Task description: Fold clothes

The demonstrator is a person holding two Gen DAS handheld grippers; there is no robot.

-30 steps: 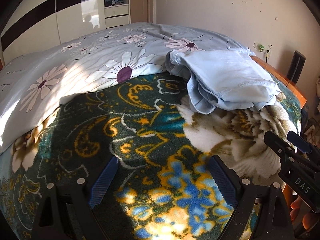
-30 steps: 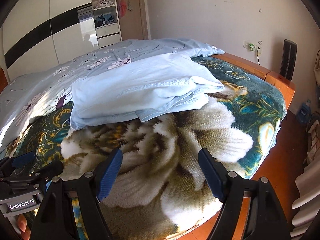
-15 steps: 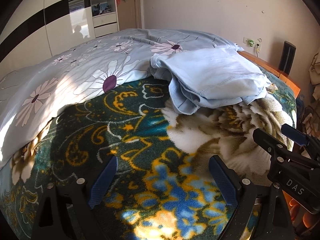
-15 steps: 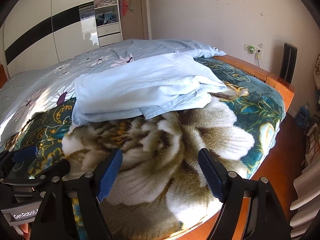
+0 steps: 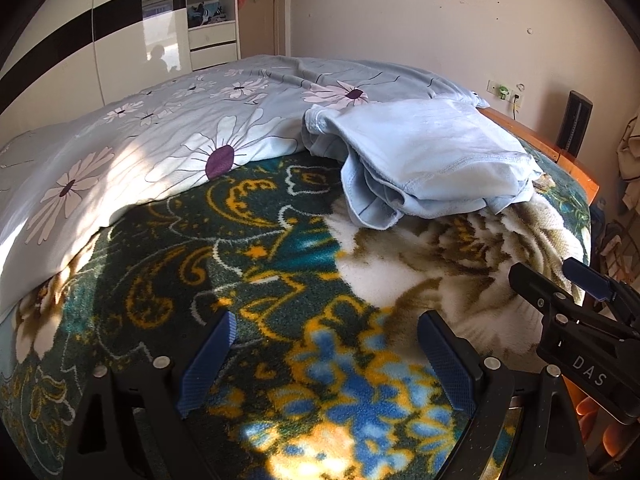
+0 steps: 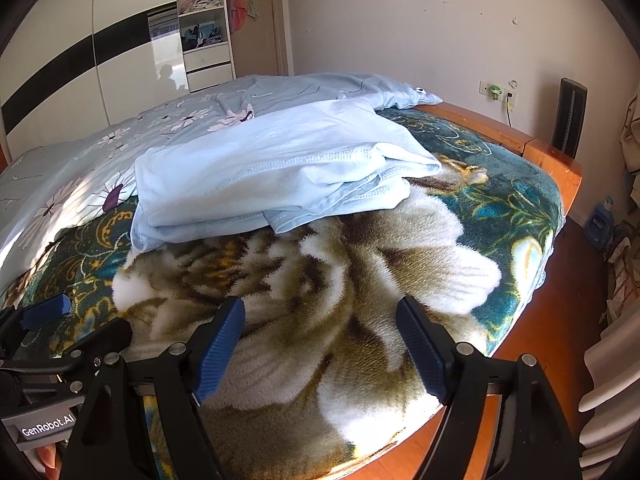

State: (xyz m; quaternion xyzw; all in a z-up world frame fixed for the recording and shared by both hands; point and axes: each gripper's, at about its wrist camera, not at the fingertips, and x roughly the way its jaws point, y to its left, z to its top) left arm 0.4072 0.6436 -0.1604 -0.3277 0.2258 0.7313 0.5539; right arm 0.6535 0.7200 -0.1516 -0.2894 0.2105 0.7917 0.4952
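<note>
The left gripper point(image 5: 324, 356) and the right gripper point(image 6: 320, 344) stand with jaws apart and empty above the patterned blanket point(image 6: 320, 292), well short of the folded light-blue garment point(image 6: 276, 172), whose loose, apparently stacked layers may slide apart if pinched unevenly.

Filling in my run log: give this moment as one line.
stage: garment folded | light blue garment: lying on floral blanket | left gripper: open, empty | right gripper: open, empty

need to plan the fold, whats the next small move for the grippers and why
Probably bring both grippers forward to the light blue garment. The right gripper and left gripper hang open and empty over the plush blanket, short of the bunched garment.
</note>
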